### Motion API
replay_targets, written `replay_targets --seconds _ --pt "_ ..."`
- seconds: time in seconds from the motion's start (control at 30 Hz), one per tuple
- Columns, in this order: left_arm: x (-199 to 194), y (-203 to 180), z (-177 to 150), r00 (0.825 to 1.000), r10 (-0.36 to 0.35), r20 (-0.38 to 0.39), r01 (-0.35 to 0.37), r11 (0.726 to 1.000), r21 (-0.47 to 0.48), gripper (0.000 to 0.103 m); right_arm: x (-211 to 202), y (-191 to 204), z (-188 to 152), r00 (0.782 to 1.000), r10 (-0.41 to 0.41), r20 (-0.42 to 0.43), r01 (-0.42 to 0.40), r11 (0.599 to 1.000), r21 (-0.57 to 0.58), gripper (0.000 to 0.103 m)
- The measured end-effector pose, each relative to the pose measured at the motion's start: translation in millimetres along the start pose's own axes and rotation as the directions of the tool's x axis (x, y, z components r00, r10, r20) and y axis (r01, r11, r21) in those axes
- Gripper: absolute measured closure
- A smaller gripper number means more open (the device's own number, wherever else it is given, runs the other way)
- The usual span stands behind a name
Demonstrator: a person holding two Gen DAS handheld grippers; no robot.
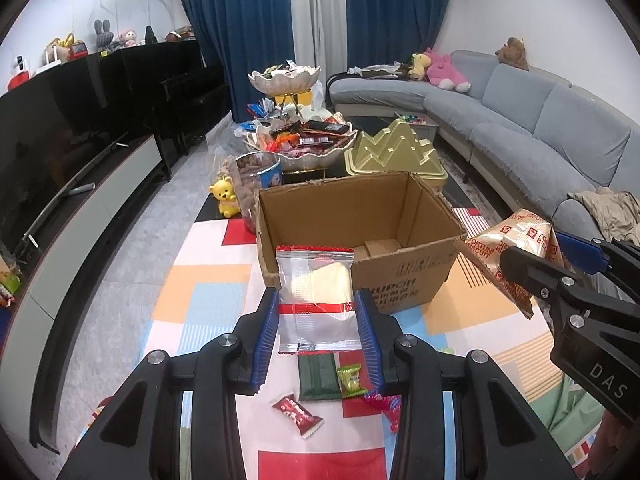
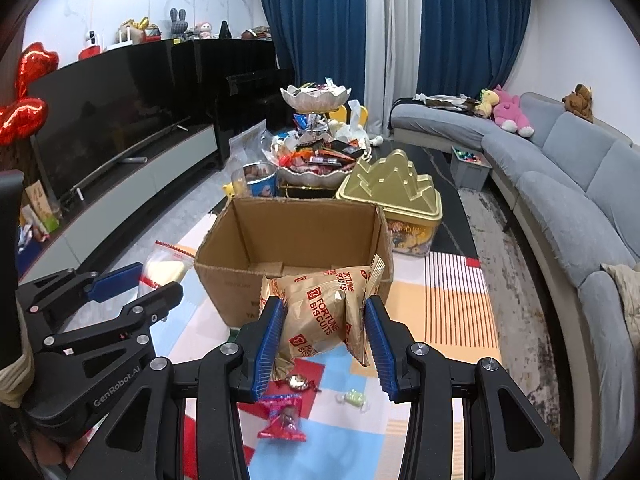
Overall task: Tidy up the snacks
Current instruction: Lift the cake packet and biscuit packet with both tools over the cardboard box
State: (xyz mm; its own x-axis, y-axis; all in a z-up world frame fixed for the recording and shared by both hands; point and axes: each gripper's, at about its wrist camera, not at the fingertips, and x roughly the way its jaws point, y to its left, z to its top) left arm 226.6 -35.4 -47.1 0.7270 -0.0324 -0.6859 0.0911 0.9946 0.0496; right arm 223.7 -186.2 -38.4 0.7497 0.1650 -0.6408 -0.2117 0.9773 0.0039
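Your left tongs (image 1: 316, 312) grip the clear packet (image 1: 315, 296); right tongs (image 2: 325, 334) grip the biscuit bag (image 2: 320, 312); only the right view shows the red balloon (image 2: 28, 92).

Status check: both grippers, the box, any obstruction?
Left gripper shut on clear packet. Right gripper shut on biscuit bag. Box open, nothing blocking.

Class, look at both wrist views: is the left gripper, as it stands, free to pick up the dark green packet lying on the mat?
Probably not yet. The left gripper is shut on the clear red-striped snack packet, so its fingers are occupied. The dark green packet lies uncovered just below it on the mat, so only the held packet stands in the way.
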Motion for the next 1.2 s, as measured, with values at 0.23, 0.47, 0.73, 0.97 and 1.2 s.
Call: replay_targets --seconds 0.23,0.47,0.73,0.97,1.2 --pt "7 2 10 1.0 -0.004 0.005 0.004 1.0 -0.005 0.065 5 -1 12 1.0 -0.006 0.014 0.007 1.0 -0.003 0.059" --pt "15 7 24 1.0 -0.008 0.013 0.008 1.0 -0.01 0.065 12 0 25 0.999 -0.016 0.03 0.016 1.0 -0.01 0.06" --pt "27 12 40 1.0 -0.004 0.016 0.005 1.0 -0.02 0.065 22 4 38 0.999 -0.026 0.042 0.027 0.999 -0.024 0.06" --pt "37 17 52 1.0 0.0 0.022 0.0 1.0 -0.022 0.065 34 4 52 0.998 -0.036 0.053 0.037 0.999 -0.028 0.059" --pt "52 20 70 1.0 0.002 0.019 -0.002 1.0 -0.022 0.065 47 0 68 0.997 -0.042 0.062 0.043 0.999 -0.021 0.06"
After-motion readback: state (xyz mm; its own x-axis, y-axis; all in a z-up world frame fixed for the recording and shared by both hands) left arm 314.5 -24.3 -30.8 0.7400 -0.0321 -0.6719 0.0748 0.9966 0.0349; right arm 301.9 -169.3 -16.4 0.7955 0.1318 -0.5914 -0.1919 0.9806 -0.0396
